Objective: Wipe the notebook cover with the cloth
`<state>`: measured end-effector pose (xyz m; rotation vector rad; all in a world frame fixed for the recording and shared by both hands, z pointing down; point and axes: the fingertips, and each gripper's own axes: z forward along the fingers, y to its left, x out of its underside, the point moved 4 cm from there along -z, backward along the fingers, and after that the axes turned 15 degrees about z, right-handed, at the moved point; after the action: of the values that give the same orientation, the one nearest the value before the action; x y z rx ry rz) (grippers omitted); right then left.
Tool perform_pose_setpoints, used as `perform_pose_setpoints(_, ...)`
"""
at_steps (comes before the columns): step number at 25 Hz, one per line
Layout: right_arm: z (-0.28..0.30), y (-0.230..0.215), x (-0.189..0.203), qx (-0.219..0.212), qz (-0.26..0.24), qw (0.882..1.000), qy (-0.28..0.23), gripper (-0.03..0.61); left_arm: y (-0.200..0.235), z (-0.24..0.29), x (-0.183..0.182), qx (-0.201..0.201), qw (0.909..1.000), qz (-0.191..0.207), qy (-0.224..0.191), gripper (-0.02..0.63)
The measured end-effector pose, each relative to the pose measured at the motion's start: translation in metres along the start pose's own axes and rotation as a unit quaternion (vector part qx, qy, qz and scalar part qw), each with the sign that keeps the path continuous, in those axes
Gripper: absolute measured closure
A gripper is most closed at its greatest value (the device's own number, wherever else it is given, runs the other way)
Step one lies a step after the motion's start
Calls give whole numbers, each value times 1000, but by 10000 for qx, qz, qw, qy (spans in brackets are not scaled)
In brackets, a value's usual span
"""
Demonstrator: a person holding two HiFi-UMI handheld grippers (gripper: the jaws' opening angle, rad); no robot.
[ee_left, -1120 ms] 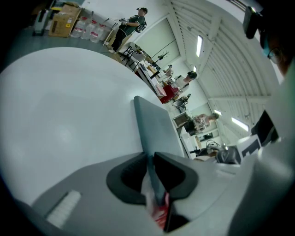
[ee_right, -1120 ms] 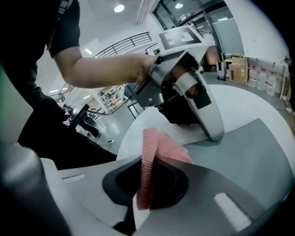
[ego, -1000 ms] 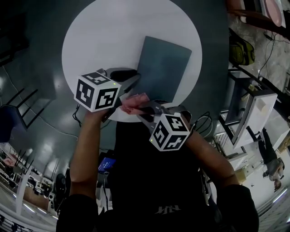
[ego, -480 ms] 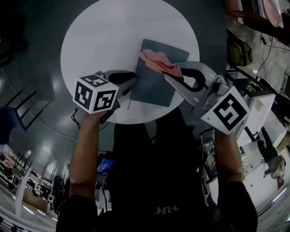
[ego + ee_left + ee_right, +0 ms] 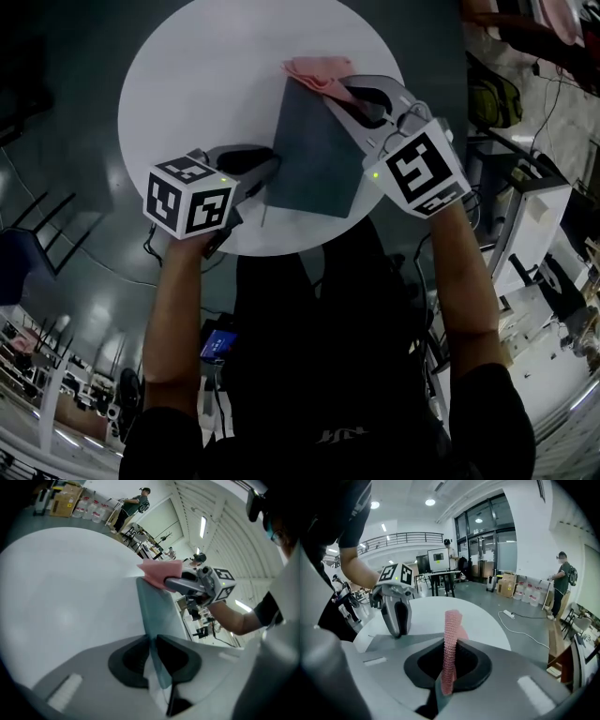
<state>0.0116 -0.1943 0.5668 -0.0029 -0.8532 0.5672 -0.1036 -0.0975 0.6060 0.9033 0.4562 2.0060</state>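
Observation:
A dark teal notebook (image 5: 314, 150) lies on the round white table (image 5: 197, 84). My left gripper (image 5: 270, 167) is shut on the notebook's near left edge; in the left gripper view that thin edge (image 5: 157, 667) runs between the jaws. My right gripper (image 5: 339, 89) is shut on a pink cloth (image 5: 319, 68) and holds it at the notebook's far corner, partly over the table. In the right gripper view the cloth (image 5: 451, 644) stands up between the jaws, with the left gripper (image 5: 396, 616) beyond it. The left gripper view shows the cloth (image 5: 159, 571) at the notebook's (image 5: 157, 606) far end.
A dark chair (image 5: 28, 244) stands on the floor at the left. A bag (image 5: 492, 98) and white racks (image 5: 525, 206) are at the right. A cable (image 5: 525, 617) crosses the floor, and people stand far off in the hall.
My right gripper has carried the cloth from the table's near edge across the notebook to its far corner. The left gripper has kept its hold and place.

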Motion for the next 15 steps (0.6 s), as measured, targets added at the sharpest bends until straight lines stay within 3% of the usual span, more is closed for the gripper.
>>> perform_pose_setpoints(6, 11, 8, 21, -19, -16, 9994, 336, 565, -1, -1, 0, -7, 10000, 0, -1, 560)
perform_pose_setpoints(15, 9, 16, 27, -108, 78, 9992, 375, 566, 0, 0, -2, -4, 10000, -41, -17, 560)
